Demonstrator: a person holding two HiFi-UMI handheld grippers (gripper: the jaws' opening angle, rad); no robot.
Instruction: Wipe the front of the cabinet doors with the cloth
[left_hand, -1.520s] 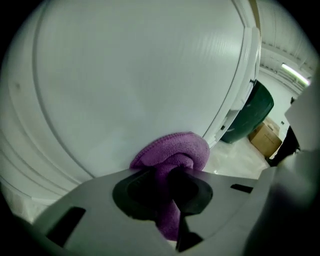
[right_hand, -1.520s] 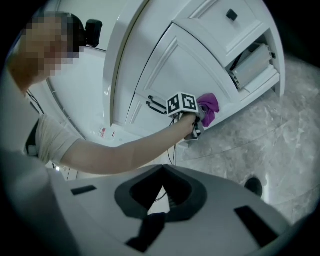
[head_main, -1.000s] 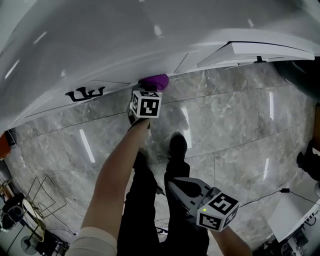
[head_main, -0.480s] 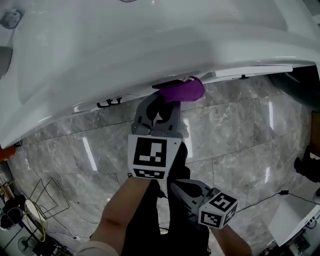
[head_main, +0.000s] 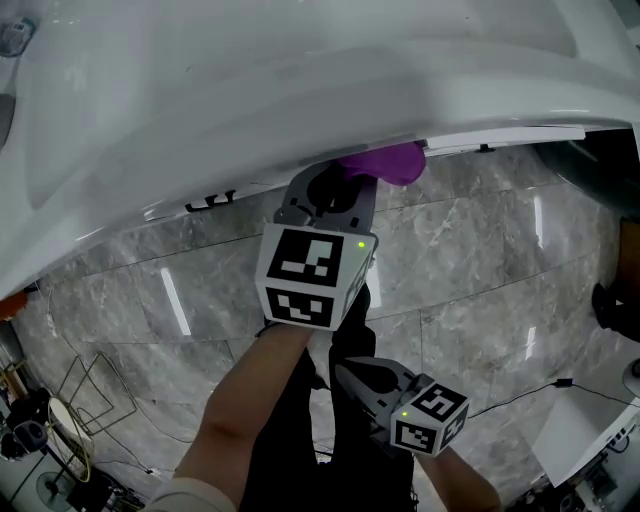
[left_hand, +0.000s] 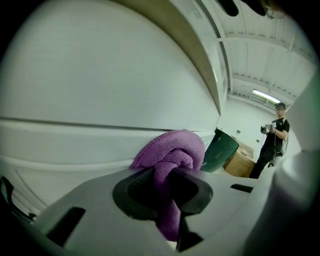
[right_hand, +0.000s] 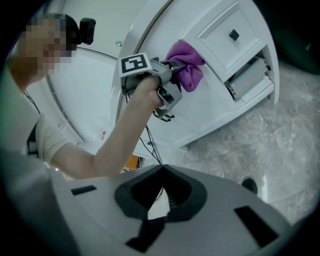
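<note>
A purple cloth (head_main: 382, 162) is bunched in my left gripper (head_main: 340, 182), which is shut on it and presses it against the white cabinet front (right_hand: 220, 47) just under the countertop edge. In the left gripper view the cloth (left_hand: 172, 155) fills the gap between the jaws and touches the white panel (left_hand: 100, 90). The right gripper view shows the cloth (right_hand: 186, 65) on a drawer front with a small dark knob (right_hand: 233, 35). My right gripper (head_main: 345, 368) hangs low near the person's legs, shut and holding nothing, away from the cabinet.
A white countertop (head_main: 300, 70) overhangs the cabinet. A lower drawer (right_hand: 252, 75) stands slightly open. Grey marble floor (head_main: 470, 260) lies below. A dark green bin (left_hand: 220, 149), a cardboard box (left_hand: 241, 162) and another person (left_hand: 274, 140) stand beyond the cabinet's end. Cables (right_hand: 150, 135) hang by the cabinet.
My left gripper has risen toward the camera and carried the cloth rightward along the cabinet front. The right gripper has stayed low, almost where it was.
</note>
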